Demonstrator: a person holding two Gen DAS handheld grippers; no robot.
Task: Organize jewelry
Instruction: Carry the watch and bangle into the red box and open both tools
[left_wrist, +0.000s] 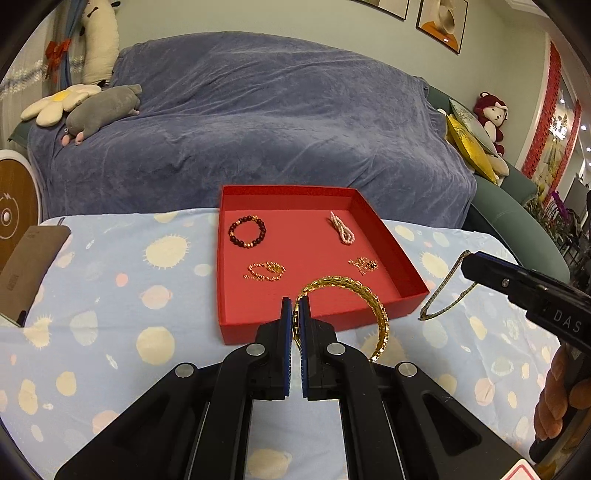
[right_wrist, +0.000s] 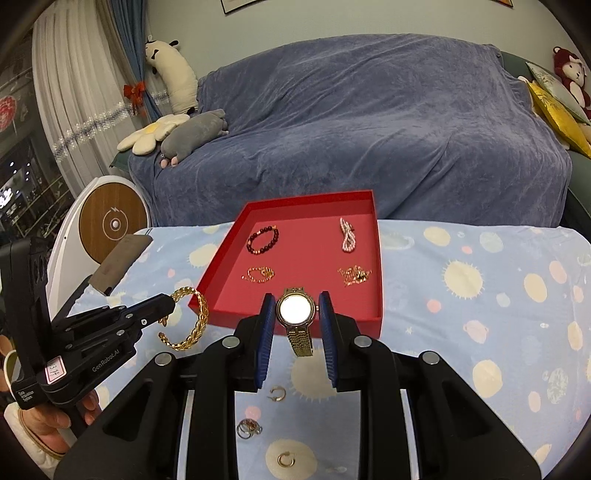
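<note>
Our left gripper (left_wrist: 296, 308) fingers clamp the gold cuff bracelet (left_wrist: 373, 306); our right gripper (right_wrist: 297, 308) fingers pinch the gold wristwatch (right_wrist: 296, 310), both just before the red tray (left_wrist: 317, 192).

A table (right_wrist: 480, 332) under a spotted blue cloth (right_wrist: 498, 280) carries a red tray (right_wrist: 376, 317), loose rings (right_wrist: 249, 428) and a brown card (right_wrist: 120, 260).

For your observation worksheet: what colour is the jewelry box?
Red box, clearest in the left wrist view.
</note>
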